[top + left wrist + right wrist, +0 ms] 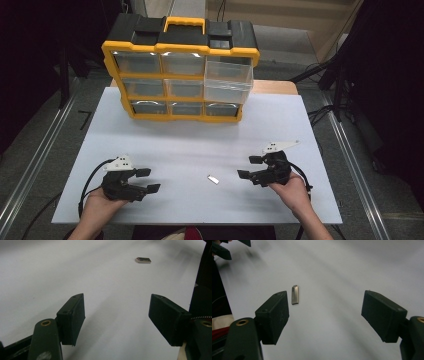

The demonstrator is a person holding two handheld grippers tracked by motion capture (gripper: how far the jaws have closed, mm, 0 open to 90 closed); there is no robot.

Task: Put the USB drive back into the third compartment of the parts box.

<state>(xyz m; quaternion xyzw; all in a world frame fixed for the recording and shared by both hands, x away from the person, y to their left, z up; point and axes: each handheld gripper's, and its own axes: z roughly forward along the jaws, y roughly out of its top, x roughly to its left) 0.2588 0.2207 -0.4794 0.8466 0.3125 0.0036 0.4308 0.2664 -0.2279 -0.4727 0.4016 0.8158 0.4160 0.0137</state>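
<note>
A small flat metal USB stick [213, 179] lies on the white table top [200, 145], between my two grippers and nearer the right one. My left gripper [148, 180] rests near the front left, open, jaws pointing right, nothing between them; the stick [143, 260] lies well ahead of it. My right gripper [249, 167] sits at the front right, open and empty, jaws pointing left. In the right gripper view the stick [295, 294] lies just ahead of the left jaw, untouched.
A yellow and black drawer organiser [181, 70] stands at the table's back. Its clear top right drawer [228, 80] is pulled out toward me. Metal rails run along both sides of the table on the floor.
</note>
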